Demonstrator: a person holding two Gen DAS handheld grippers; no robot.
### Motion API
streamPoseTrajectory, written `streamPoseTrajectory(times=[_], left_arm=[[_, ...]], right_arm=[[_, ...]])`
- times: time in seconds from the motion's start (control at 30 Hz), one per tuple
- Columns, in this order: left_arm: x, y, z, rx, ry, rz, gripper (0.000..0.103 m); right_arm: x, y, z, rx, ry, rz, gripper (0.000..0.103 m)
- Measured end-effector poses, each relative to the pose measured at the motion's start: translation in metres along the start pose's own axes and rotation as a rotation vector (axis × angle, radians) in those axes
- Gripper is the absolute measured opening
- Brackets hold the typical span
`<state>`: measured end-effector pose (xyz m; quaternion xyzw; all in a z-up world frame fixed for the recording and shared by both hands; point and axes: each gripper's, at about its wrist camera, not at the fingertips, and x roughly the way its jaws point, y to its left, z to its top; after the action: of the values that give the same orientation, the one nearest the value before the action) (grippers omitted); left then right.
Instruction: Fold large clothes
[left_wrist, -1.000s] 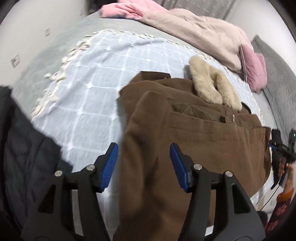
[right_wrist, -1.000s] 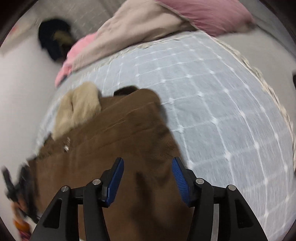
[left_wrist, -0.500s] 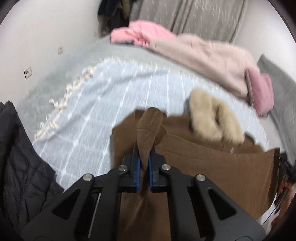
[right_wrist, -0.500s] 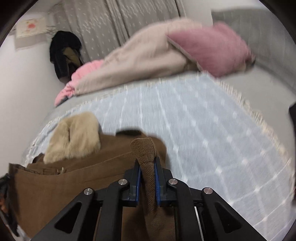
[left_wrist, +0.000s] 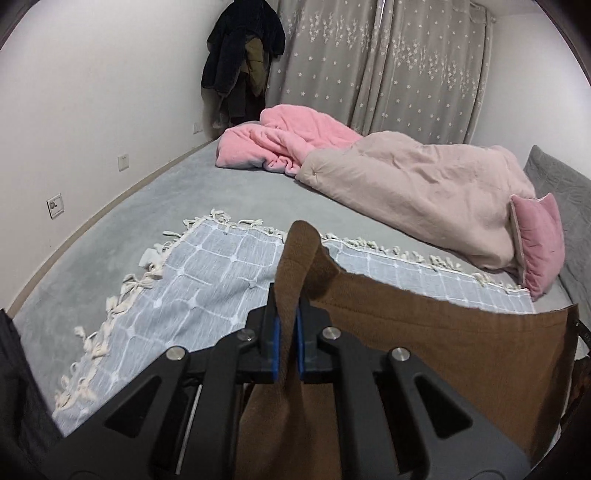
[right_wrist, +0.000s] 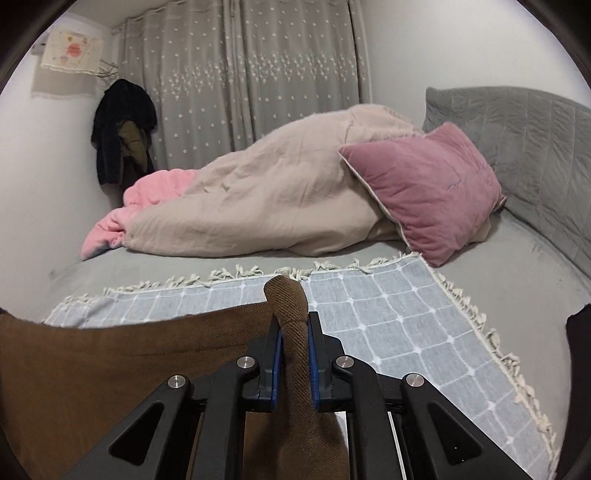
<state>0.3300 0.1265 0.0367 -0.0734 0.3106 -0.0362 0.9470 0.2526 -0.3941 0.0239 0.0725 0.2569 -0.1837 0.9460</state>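
A large brown coat (left_wrist: 443, 339) hangs lifted above the pale blue checked throw (left_wrist: 207, 288) on the bed. My left gripper (left_wrist: 287, 328) is shut on one pinched corner of the coat, which sticks up between its blue pads. In the right wrist view the brown coat (right_wrist: 110, 354) stretches away to the left, and my right gripper (right_wrist: 293, 347) is shut on its other corner. The coat's edge runs taut between the two grippers. Its fur collar is hidden below the lifted cloth.
A beige duvet (right_wrist: 266, 206) and a pink blanket (left_wrist: 288, 140) lie heaped at the far side of the grey bed (left_wrist: 207, 192). A pink pillow (right_wrist: 424, 192) leans on the grey headboard (right_wrist: 524, 136). Dark coats (left_wrist: 243, 62) hang in the corner by curtains. A dark jacket (left_wrist: 18, 398) lies near left.
Both grippers closed on the coat's corners, then rose and tilted up. The coat's near edge has lifted off the throw, and the fur collar has dropped out of sight.
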Motion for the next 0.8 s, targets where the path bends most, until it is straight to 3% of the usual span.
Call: streamPoseTrajectory(times=[0.17,0.27,0.37,0.5,0.53,0.57,0.63,0.73,0.8], left_arm=[[0.087,0.003,-0.039,0.066,0.044,0.125,0.009],[0.128,0.011,-0.072,0.070,0.141,0.150,0.012],[0.138,0.020,-0.073,0.023,0.188,0.150,0.023],[0.115,0.028,-0.057,-0.014,0.152,0.178,0.029],[0.108,0.027,-0.056,-0.019,0.136,0.170,0.035],[0.102,0.026,-0.055,-0.023,0.118,0.160,0.047],[0.087,0.013,-0.056,-0.050,0.093,0.103,0.060],[0.080,-0.029,-0.062,-0.012,0.134,-0.053,0.064],[0.081,-0.056,-0.073,0.041,0.179,-0.117,0.067]], right_arm=[[0.077,0.002,-0.028,0.017,0.086,-0.030,0.012],[0.115,0.008,-0.058,-0.037,0.171,-0.067,0.015],[0.140,-0.001,-0.082,0.002,0.273,-0.059,0.025],[0.119,-0.014,-0.075,0.052,0.217,-0.086,0.035],[0.105,-0.012,-0.072,0.067,0.187,-0.129,0.036],[0.094,-0.006,-0.069,0.084,0.159,-0.131,0.036],[0.072,0.021,-0.067,0.066,0.116,-0.057,0.045],[0.053,0.098,-0.075,-0.115,0.120,0.073,0.052],[0.051,0.146,-0.090,-0.200,0.173,0.196,0.052]])
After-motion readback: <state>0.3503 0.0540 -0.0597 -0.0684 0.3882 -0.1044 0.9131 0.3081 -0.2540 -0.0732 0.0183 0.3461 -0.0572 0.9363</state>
